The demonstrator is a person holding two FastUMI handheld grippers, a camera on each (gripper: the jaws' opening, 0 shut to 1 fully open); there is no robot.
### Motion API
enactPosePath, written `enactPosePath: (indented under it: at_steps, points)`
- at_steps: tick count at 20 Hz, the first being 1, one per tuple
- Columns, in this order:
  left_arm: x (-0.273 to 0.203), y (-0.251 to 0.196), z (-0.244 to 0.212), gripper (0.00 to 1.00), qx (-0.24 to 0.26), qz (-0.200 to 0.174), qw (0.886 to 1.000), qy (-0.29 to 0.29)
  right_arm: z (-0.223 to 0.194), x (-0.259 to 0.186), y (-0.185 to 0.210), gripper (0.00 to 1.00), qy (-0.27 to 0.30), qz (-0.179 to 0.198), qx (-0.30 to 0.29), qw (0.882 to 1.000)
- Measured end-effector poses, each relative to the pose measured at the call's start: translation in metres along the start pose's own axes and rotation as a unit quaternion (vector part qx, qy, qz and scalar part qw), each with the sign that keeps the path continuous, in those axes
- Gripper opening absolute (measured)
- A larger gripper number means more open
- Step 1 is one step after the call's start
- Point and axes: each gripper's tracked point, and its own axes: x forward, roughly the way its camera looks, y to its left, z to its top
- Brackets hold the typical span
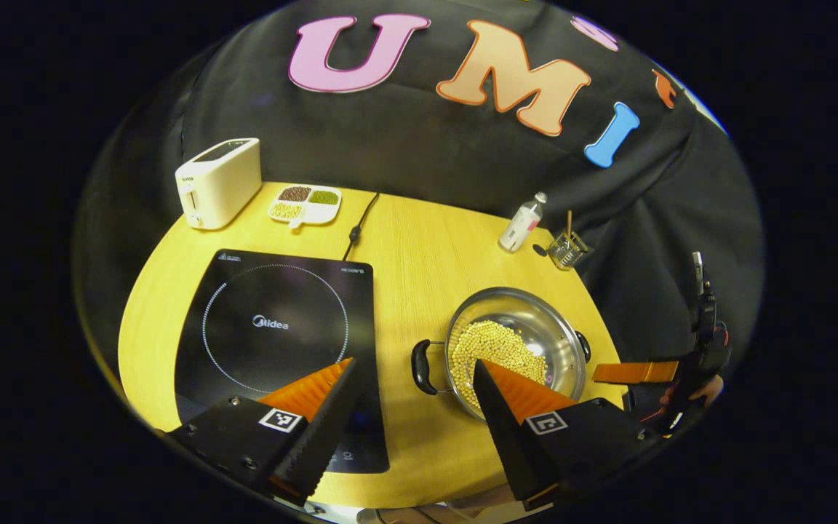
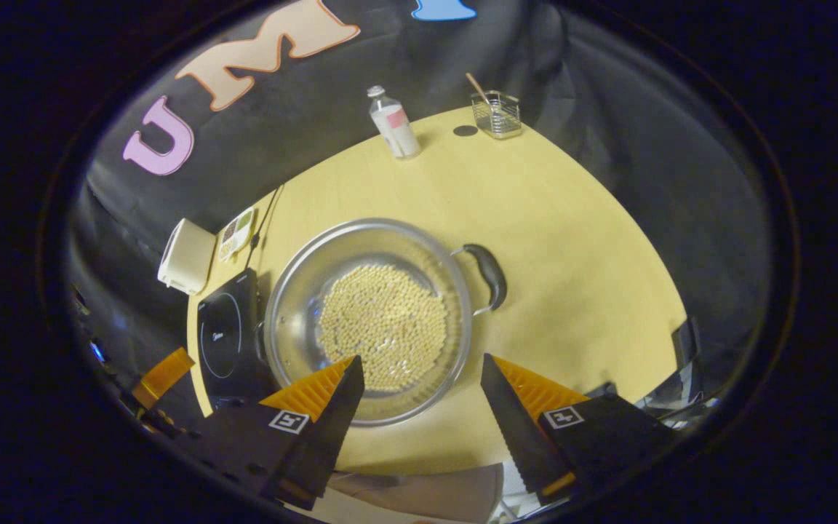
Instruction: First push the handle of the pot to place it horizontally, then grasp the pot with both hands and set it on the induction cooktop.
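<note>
A steel pot (image 1: 535, 316) holding yellow beans (image 1: 495, 346) stands on the wooden table, right of the black induction cooktop (image 1: 273, 327). Its two black handles point left (image 1: 423, 367) and right (image 1: 583, 346). My left gripper (image 1: 414, 370) hangs open above the table's near edge, with the left handle showing between its fingers. In the right gripper view the pot (image 2: 295, 306) lies just ahead, one handle (image 2: 489, 275) on its right and the cooktop (image 2: 224, 338) beyond on the left. My right gripper (image 2: 423, 362) is open over the pot's near rim, holding nothing.
A white toaster (image 1: 217, 182), a divided dish of beans (image 1: 305, 204) and the cooktop's cable (image 1: 357, 225) sit at the back left. A small bottle (image 1: 522, 222) and a wire basket (image 1: 568, 249) stand at the back right. Bare table (image 1: 419, 247) lies between.
</note>
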Motion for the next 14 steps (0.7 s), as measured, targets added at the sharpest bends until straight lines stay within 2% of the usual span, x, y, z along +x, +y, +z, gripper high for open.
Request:
enactPosePath:
  at_steps: [1,2,5,9,10,11,12,14]
  points:
    - [0.008,-0.002,-0.002,0.96,-0.005,0.005,1.0,0.013,0.01,0.008,-0.008,0.93,0.007,0.003,-0.002,1.0]
    - [0.014,-0.005,-0.006,0.96,-0.011,0.01,1.0,0.026,0.019,0.014,-0.016,1.0,0.013,0.006,-0.003,1.0]
    - [0.038,-0.009,-0.013,0.96,-0.031,0.023,0.997,0.061,0.034,0.038,-0.035,1.0,0.043,0.013,-0.012,0.999]
    - [0.068,-0.018,-0.02,0.96,-0.031,0.032,0.994,0.097,0.037,0.058,-0.048,1.0,0.09,0.051,-0.022,0.994]
    - [0.075,-0.019,-0.022,1.0,-0.028,0.036,0.993,0.107,0.037,0.064,-0.048,1.0,0.099,0.059,-0.021,0.993]
    - [0.082,-0.02,-0.025,1.0,-0.026,0.039,0.992,0.117,0.039,0.07,-0.048,1.0,0.106,0.067,-0.021,0.992]
    - [0.087,-0.02,-0.027,0.96,-0.025,0.044,0.991,0.127,0.038,0.076,-0.049,0.94,0.114,0.073,-0.021,0.991]
    - [0.096,-0.02,-0.034,0.95,-0.021,0.053,0.987,0.151,0.035,0.082,-0.046,0.93,0.133,0.094,-0.017,0.986]
